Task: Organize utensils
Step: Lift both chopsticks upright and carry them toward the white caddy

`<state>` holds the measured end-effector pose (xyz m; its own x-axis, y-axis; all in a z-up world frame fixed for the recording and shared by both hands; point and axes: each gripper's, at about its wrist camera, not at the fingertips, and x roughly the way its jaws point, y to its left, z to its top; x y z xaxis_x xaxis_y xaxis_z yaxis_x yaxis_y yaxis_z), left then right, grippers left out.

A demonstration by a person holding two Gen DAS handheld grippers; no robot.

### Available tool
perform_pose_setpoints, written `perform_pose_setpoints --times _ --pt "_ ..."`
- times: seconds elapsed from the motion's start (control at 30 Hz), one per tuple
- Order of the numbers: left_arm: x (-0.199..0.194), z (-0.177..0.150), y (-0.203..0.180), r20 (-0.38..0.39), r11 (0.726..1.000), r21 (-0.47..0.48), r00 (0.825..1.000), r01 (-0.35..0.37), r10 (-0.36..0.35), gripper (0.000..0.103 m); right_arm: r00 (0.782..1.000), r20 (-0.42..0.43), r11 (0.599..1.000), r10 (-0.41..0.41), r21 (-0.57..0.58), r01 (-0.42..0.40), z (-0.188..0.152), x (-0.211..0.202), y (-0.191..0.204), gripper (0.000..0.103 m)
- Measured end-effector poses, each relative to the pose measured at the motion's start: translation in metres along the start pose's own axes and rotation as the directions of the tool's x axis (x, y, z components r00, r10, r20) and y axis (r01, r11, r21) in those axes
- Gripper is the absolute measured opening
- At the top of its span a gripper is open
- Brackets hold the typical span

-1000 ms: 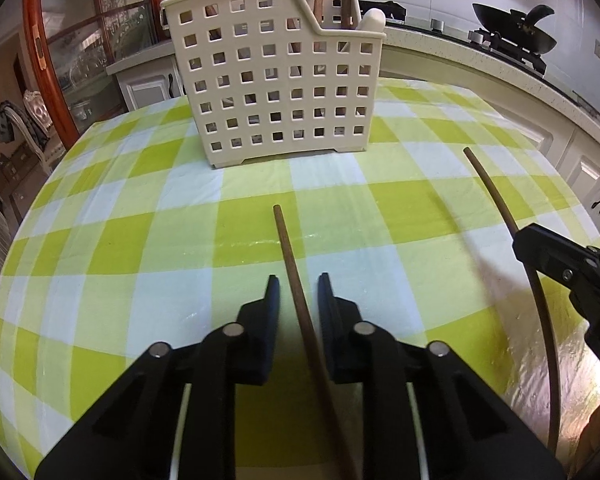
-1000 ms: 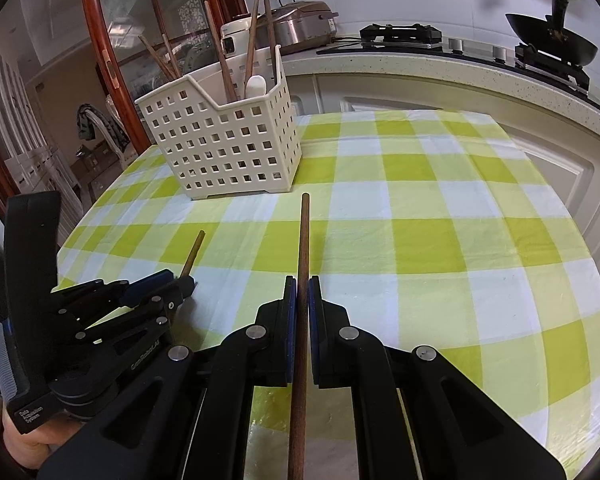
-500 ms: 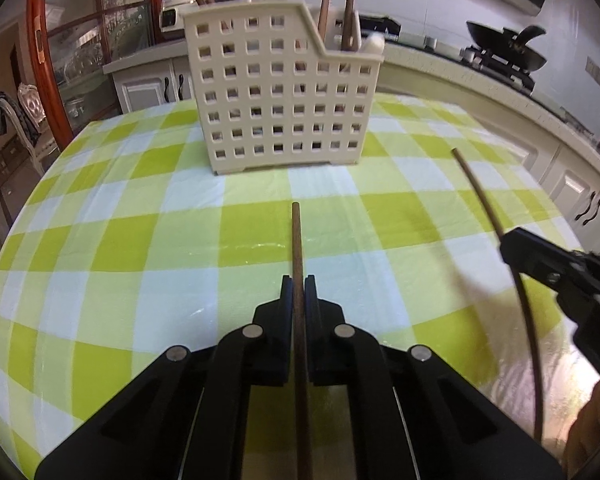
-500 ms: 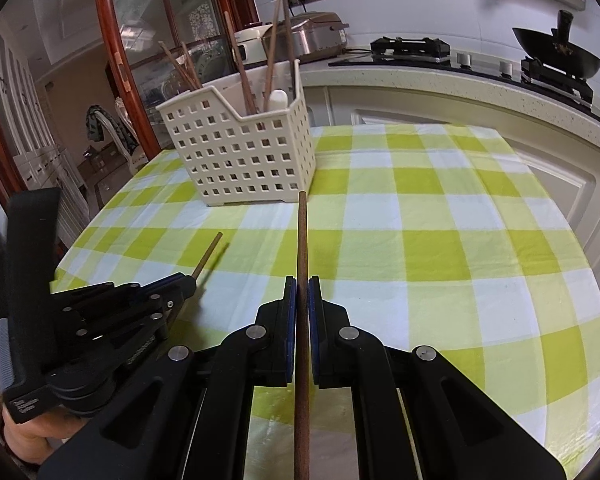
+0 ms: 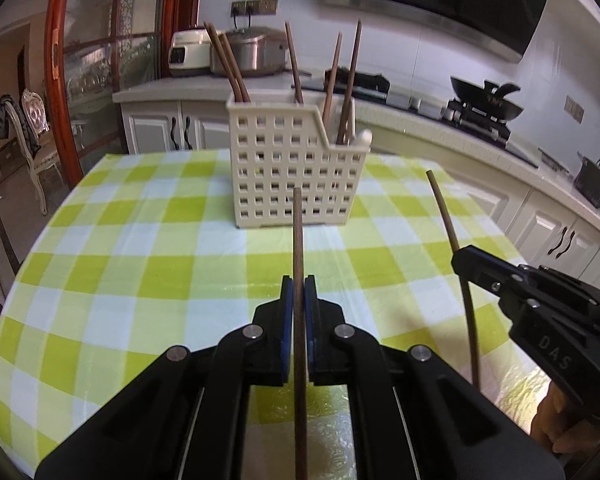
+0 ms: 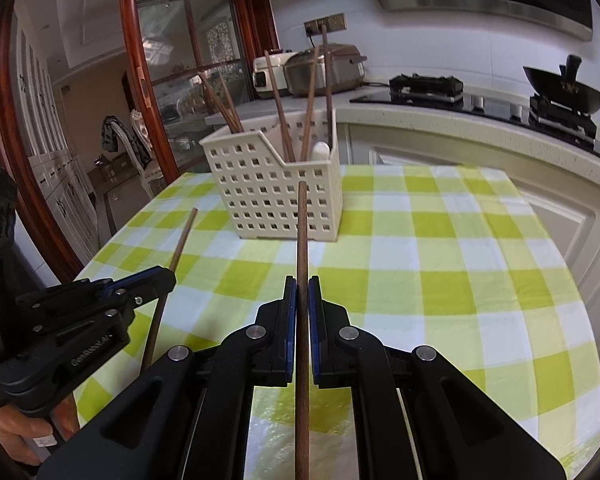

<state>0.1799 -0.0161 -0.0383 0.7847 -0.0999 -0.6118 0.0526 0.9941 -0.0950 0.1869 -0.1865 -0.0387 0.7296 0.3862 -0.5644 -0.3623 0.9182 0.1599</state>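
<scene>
Now, both chopsticks up off the tabletop [image 5: 100, 280]. Left claw [image 5: 299, 300] pressed tight on the left chopstick [image 5: 298, 240], gripped partway along with a long stretch poking forward toward the cream basket [image 5: 296, 168]. Right claw [image 6: 301, 300] pinching the right chopstick [image 6: 301, 232] the same way, tip aimed at the basket's near wall. Several chopsticks already standing upright inside, leaning at odd angles, plus a white handle at the lower corner.

Best played slowly from here, by the look of it: lift first, tip each stick toward vertical, clear the rim, then lower into a gap between the sticks already in there. Worth going one claw at a time, since the two sit just beside each other. Also worth keeping the squeeze firm until the tip is well inside; thin, smooth, likely to swivel in the pads.
</scene>
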Motion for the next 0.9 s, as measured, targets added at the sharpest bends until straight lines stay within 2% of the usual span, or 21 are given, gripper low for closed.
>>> perform_pose_setpoints --times 0.27,0.9 --pt "-0.033 0.003 -0.003 0.084 0.999 0.03 0.996 -0.019 0.017 0.006 0.999 0.049 0.999 -0.003 -0.033 0.005 0.009 -0.018 0.016 0.006" --pt "-0.081 0.001 -0.002 0.193 0.999 0.05 0.981 -0.019 0.009 0.006 0.991 0.133 0.996 -0.021 -0.085 0.032 0.016 -0.057 0.037 0.006"
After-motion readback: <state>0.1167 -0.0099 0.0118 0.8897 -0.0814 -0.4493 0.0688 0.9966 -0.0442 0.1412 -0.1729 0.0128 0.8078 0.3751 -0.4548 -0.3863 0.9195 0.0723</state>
